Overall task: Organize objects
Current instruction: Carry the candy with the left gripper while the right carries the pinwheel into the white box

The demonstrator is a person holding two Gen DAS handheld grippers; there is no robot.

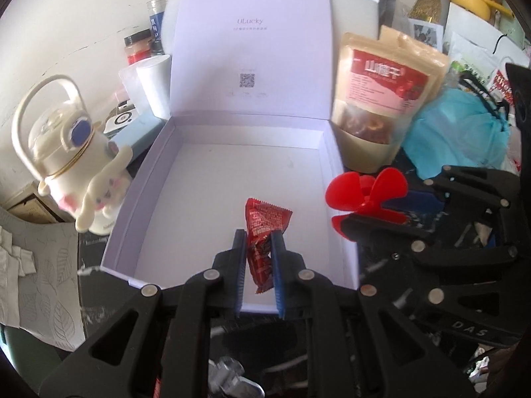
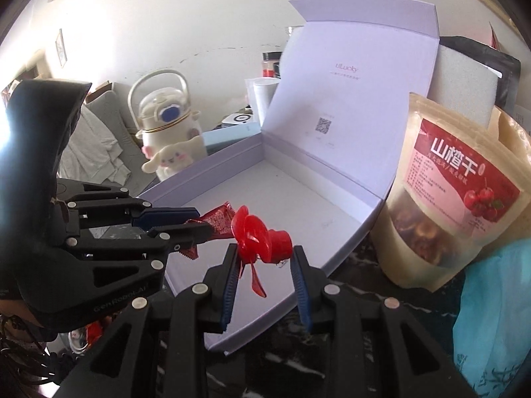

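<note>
An open lilac gift box (image 1: 229, 179) with its lid raised stands in the middle; it also shows in the right wrist view (image 2: 292, 195). My left gripper (image 1: 259, 235) is shut on a red snack packet (image 1: 264, 229) and holds it over the box's front part; the packet also shows in the right wrist view (image 2: 215, 220). My right gripper (image 2: 264, 252) is shut on a red plastic propeller fan (image 2: 259, 235) at the box's right front edge. The fan (image 1: 368, 192) and right gripper (image 1: 398, 212) show at the right of the left wrist view.
A white cartoon water bottle (image 1: 76, 156) stands left of the box. A pouch of dried hawthorn (image 1: 378, 99) leans right of it, also in the right wrist view (image 2: 454, 192). A blue plastic bag (image 1: 458, 132) lies beyond. Jars and cups (image 1: 146, 66) crowd the back left.
</note>
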